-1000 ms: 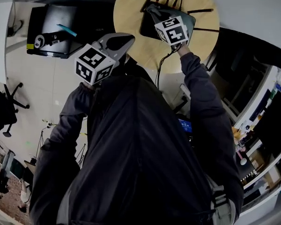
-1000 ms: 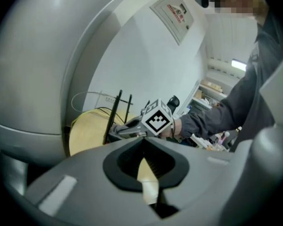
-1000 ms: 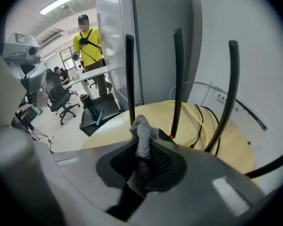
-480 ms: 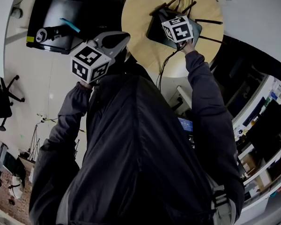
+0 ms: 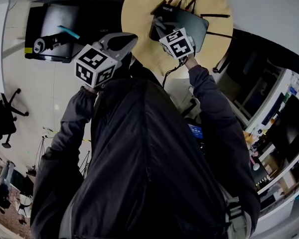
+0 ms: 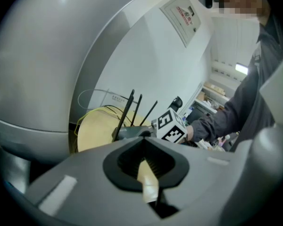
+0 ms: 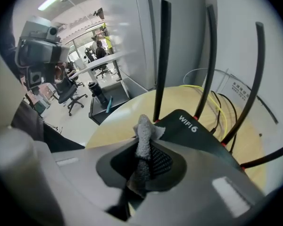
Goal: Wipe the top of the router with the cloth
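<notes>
A black router (image 5: 189,19) with upright antennas and "WiFi 6" print lies on a round wooden table (image 5: 139,14). My right gripper (image 5: 163,28) hovers at the router's near left corner, shut on a grey cloth (image 7: 144,140) that sticks out past the jaws. In the right gripper view the cloth's tip is at the router's (image 7: 198,131) near edge; I cannot tell whether it touches. My left gripper (image 5: 132,40) is held off the table's left edge, jaws shut with nothing in them. The left gripper view shows the router (image 6: 132,132) and table (image 6: 96,131) beyond my left gripper (image 6: 146,173).
Yellow cables (image 7: 226,102) run behind the router, and a black cable (image 5: 172,68) hangs off the table's near edge. A low black stand (image 5: 55,34) with a dark cylinder and a teal pen is at the left. An office chair (image 5: 5,108) and cluttered desks (image 5: 274,133) lie farther off.
The right gripper has drawn back with the cloth from the router's middle to its near left corner, uncovering the "WiFi 6" print. The left gripper has hardly moved.
</notes>
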Demonstrator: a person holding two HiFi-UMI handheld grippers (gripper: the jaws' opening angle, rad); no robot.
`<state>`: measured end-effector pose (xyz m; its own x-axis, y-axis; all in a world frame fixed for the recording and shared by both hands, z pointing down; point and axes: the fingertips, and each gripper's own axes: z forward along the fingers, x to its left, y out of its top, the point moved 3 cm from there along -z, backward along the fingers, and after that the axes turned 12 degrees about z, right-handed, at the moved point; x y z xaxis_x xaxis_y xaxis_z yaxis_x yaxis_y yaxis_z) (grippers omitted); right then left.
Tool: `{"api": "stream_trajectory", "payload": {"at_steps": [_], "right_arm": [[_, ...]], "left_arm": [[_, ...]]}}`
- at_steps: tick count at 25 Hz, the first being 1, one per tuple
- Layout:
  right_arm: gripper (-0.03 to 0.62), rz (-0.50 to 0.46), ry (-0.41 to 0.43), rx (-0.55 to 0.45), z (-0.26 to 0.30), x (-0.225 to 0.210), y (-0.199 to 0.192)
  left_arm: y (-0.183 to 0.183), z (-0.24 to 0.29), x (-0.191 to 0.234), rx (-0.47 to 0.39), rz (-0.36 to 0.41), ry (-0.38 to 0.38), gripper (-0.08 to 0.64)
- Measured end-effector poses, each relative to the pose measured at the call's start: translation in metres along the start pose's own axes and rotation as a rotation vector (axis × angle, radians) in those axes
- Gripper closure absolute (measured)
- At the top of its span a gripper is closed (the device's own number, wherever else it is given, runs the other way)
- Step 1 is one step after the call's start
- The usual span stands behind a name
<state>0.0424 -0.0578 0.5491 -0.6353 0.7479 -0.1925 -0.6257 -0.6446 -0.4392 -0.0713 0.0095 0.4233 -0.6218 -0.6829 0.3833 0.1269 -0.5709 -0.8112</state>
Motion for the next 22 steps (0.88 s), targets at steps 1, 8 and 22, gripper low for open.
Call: {"api": "stream_trajectory", "payload": {"at_steps": [1,8,22], "right_arm": [[0.561,-0.003,0.004,0.004,-0.001,0.004,-0.005],[0.561,0.003,0.05,0.015,-0.008,0.031,-0.027],[0.561,0.064,-0.061,-0.07,-0.02,-0.059,0.021]], "left_arm": [[0.0,0.001,0.0,0.003,0.002,-0.004,0.56],[0.003,0.008,-0.004,0.012,0.014,-0.02,0.56],[-0.001,0.004,-0.003,0.014,0.002,0.001,0.56]]}}
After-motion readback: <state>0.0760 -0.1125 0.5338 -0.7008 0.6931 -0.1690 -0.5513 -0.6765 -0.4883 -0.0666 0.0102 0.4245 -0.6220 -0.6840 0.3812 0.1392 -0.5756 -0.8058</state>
